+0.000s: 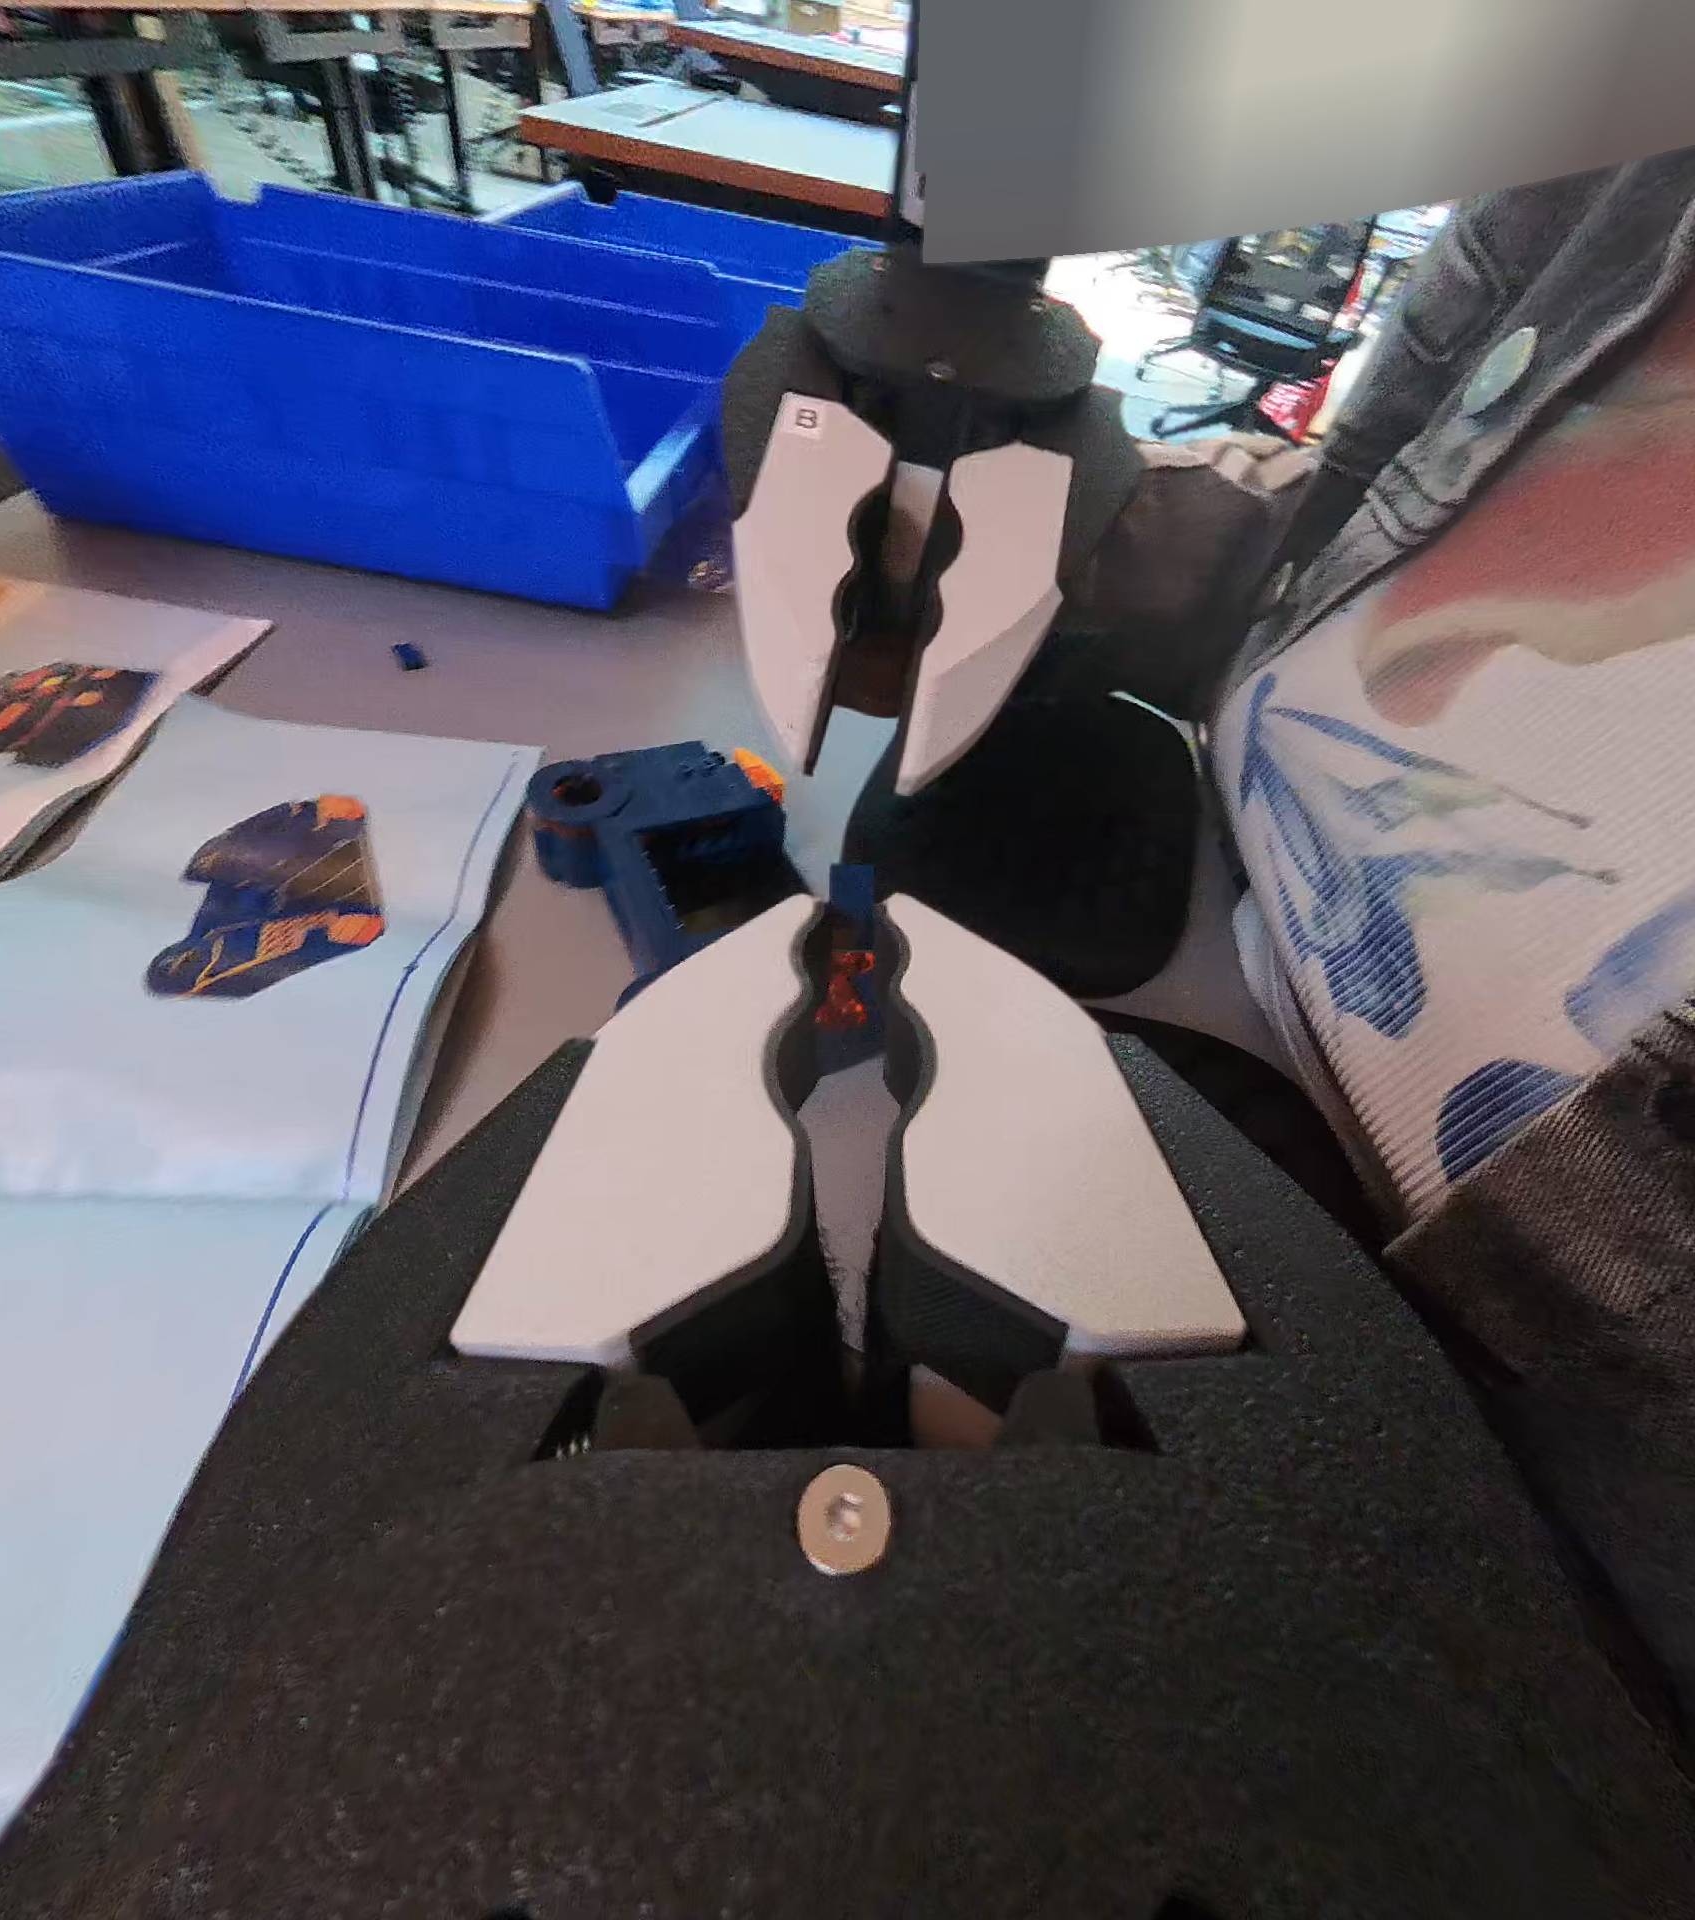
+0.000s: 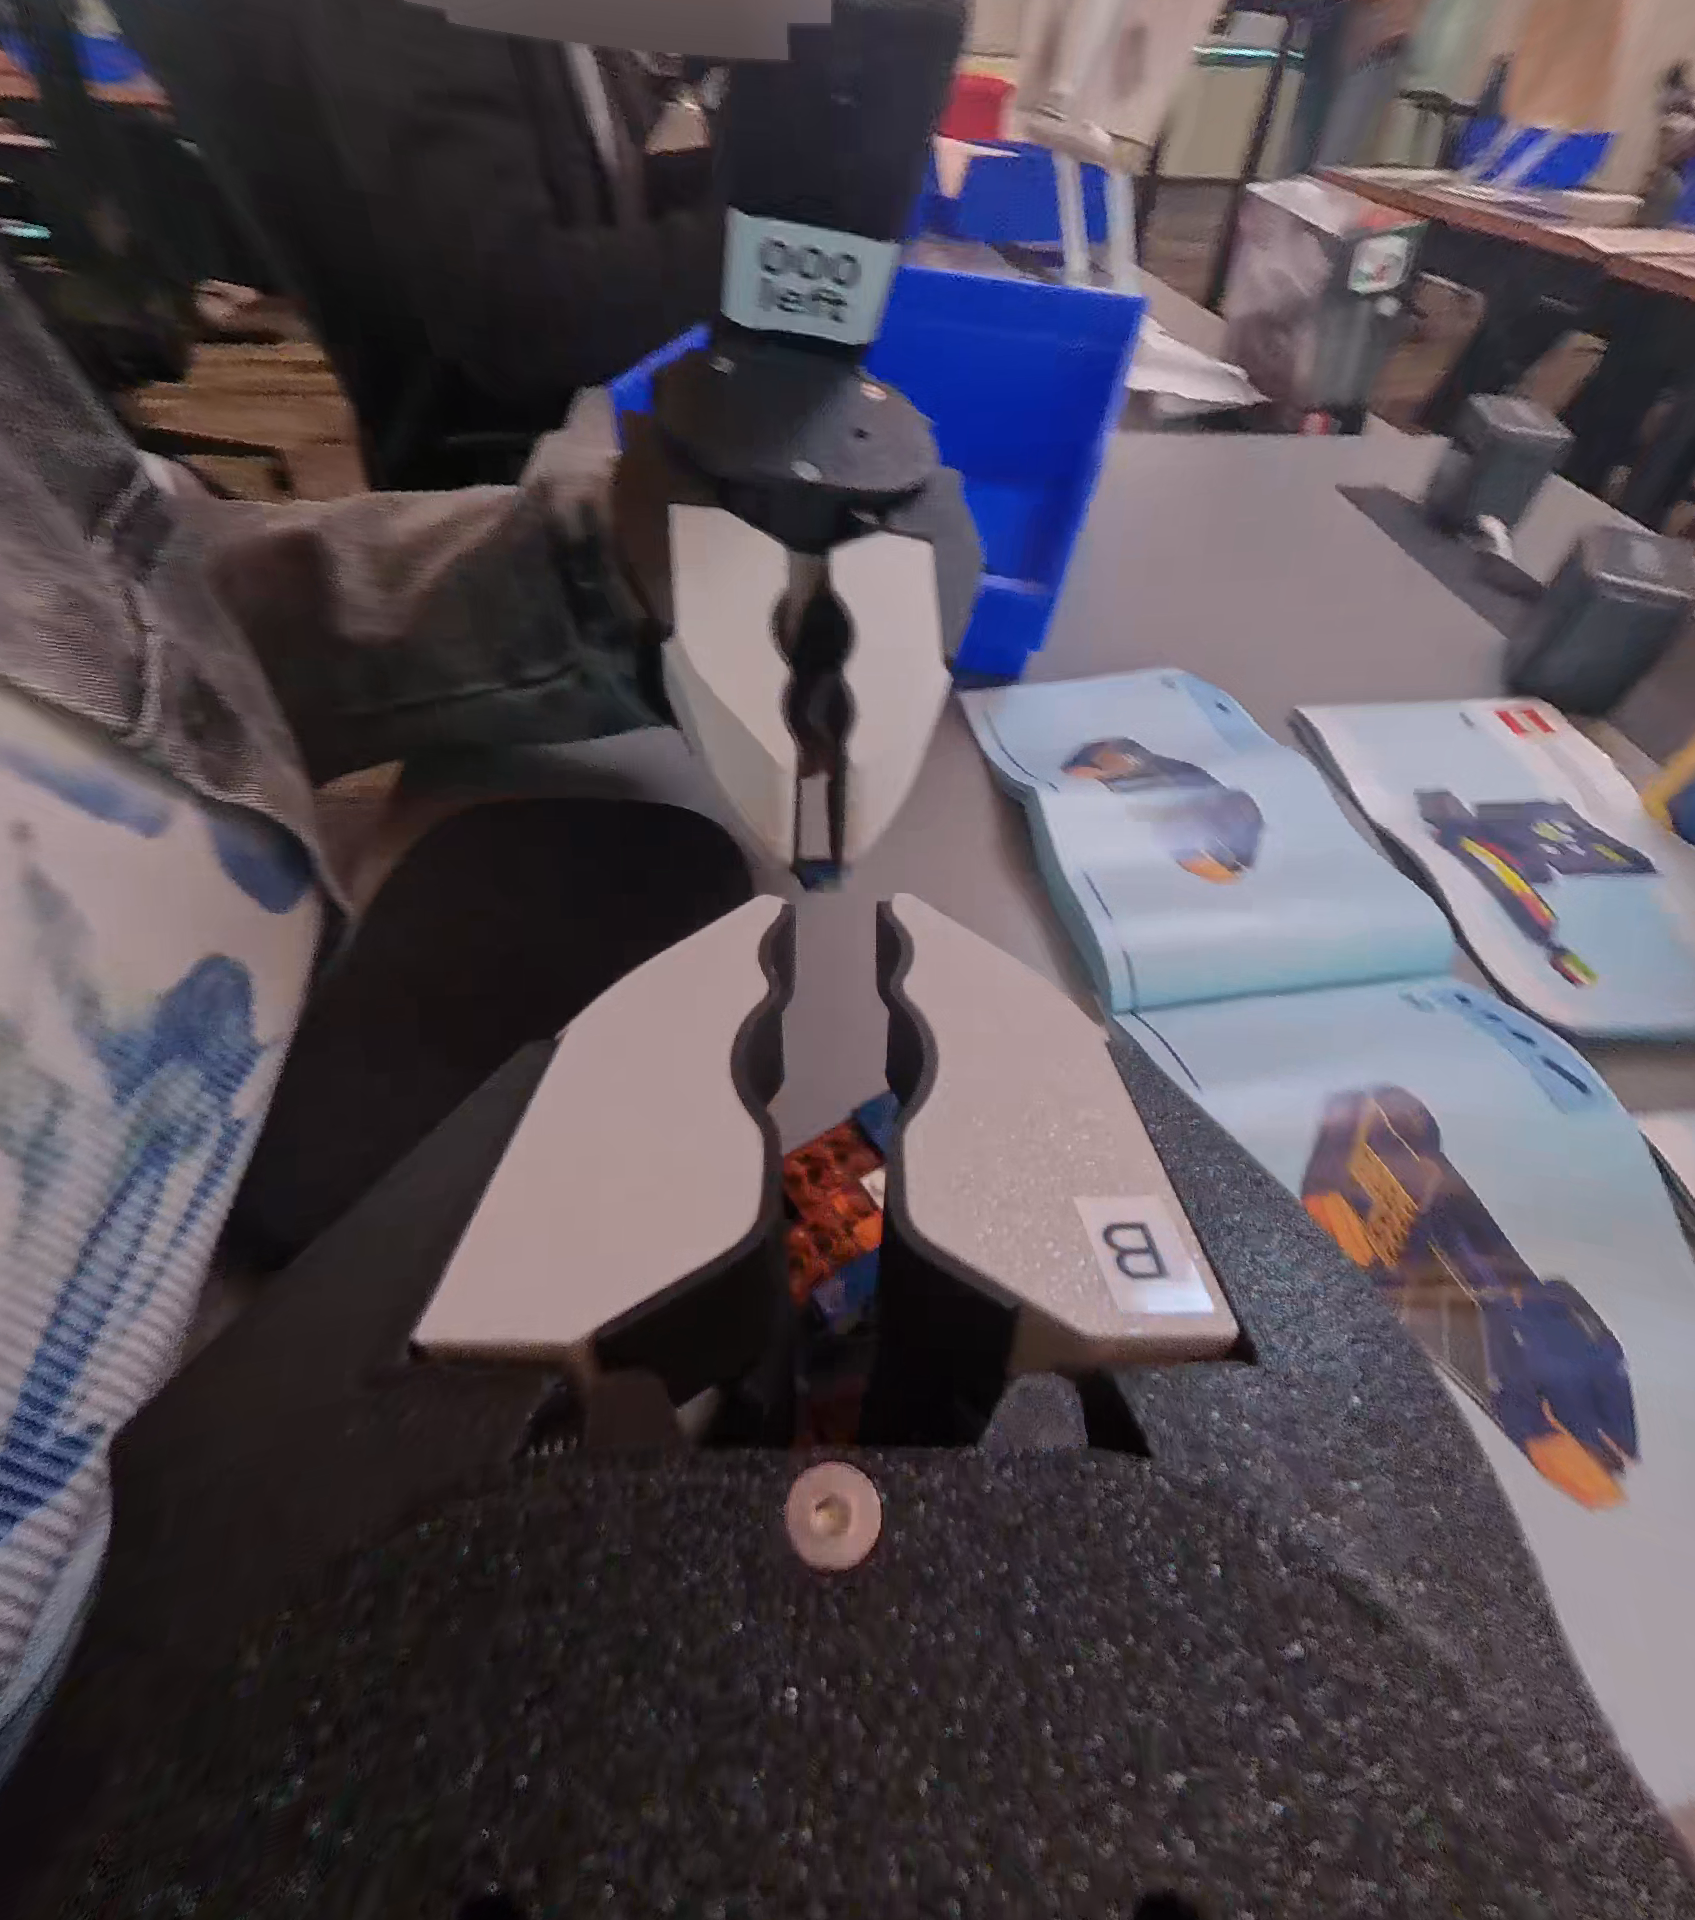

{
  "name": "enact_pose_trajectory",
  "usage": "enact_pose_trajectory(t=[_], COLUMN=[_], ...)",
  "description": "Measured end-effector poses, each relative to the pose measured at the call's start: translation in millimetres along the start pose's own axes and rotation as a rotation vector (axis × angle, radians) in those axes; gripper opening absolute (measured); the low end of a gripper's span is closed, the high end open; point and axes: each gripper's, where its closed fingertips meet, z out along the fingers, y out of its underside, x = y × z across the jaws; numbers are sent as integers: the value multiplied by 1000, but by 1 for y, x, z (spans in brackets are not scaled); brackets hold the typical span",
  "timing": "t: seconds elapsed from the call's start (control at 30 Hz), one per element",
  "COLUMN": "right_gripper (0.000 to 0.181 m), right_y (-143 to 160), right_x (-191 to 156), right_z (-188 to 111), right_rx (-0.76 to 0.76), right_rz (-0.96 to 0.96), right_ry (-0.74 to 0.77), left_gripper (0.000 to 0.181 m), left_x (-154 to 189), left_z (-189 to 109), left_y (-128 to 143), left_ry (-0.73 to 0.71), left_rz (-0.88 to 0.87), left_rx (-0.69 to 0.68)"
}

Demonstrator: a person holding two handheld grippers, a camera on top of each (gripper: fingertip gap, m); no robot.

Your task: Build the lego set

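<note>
The left gripper point(image 1: 848, 914) has its 2 pale grey fingers drawn close, clamped on a small dark blue lego piece point(image 1: 851, 904) whose top pokes out between the tips. In the right wrist view the same gripper point(image 2: 815, 868) hangs tip-down with that blue piece point(image 2: 815, 871) at its very end. Below and behind the piece, seen through the finger gap, shows a translucent orange part point(image 1: 845, 987); whether it belongs to the held piece or lies underneath cannot be told.

The right gripper point(image 2: 835, 914) faces it tip to tip, its fingers a narrow gap apart with only bare table visible between them; from the left wrist view it point(image 1: 858, 769) reads the same, nothing gripped. Each finger is a smooth matte plate with a wavy black inner edge, set in a rough, grainy black body.

Just beside the left gripper's tip sits a partly built lego model point(image 1: 656, 821), dark blue, blocky, with a round hole at 1 end and an orange stud. An orange and blue brick cluster point(image 2: 827, 1195) shows through the right gripper's finger gap.

An open instruction booklet point(image 1: 199, 997) with glossy, curling pages lies left of the model; a hard plastic blue bin point(image 1: 303, 416) stands farther back on the smooth grey table point(image 1: 510, 665). A tiny blue piece point(image 1: 410, 656) lies loose near the bin.
</note>
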Motion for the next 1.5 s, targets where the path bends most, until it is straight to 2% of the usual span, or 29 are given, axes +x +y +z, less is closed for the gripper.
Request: enact_pose_trajectory(t=[0.07,0.17,0.27,0.4,0.43,0.57,0.67,0.77,0.83,0.9,1.0,1.07,1.2,1.33,1.4,1.5], right_gripper=[14,14,8,8,7,7,7,7,7,7,7,7,7,7,7,7], right_y=[-1,5,10,14,19,58,87,104,108,107,105,108,108,107,105,108], right_x=[-7,-8,-7,-6,-4,16,25,29,33,38,46,49,59,63,61,59], right_z=[0,-1,-3,-16,-22,-68,-98,-106,-105,-105,-111,-115,-122,-110,-103,-96], right_rx=[-13,-62,-83,-68,-75,-147,-196,-225,-241,-239,-238,-251,-270,-298,-306,-343], right_rz=[-23,-61,-68,-36,-15,170,337,432,456,457,464,458,430,456,472,476], right_ry=[-61,-62,-33,26,59,304,448,493,511,539,642,712,849,863,854,867], left_gripper=[7,7,7,9,17,76,91,88,78,60,52,49,53,53,53,52], left_x=[4,7,9,9,4,-22,-39,-42,-39,-36,-32,-30,-29,-28,-28,-41], left_z=[8,18,25,34,36,38,38,43,47,50,57,64,67,65,60,47], left_y=[-1,-5,-9,-11,-10,15,49,74,79,78,77,76,78,78,71,39], left_ry=[35,66,84,108,88,-4,-48,15,65,80,42,-17,-129,-131,-72,-50], left_rz=[16,39,56,49,45,125,259,326,333,321,237,185,128,70,45,20], left_rx=[-26,-50,-58,-77,-92,-258,-467,-582,-581,-563,-544,-541,-595,-624,-595,-458])
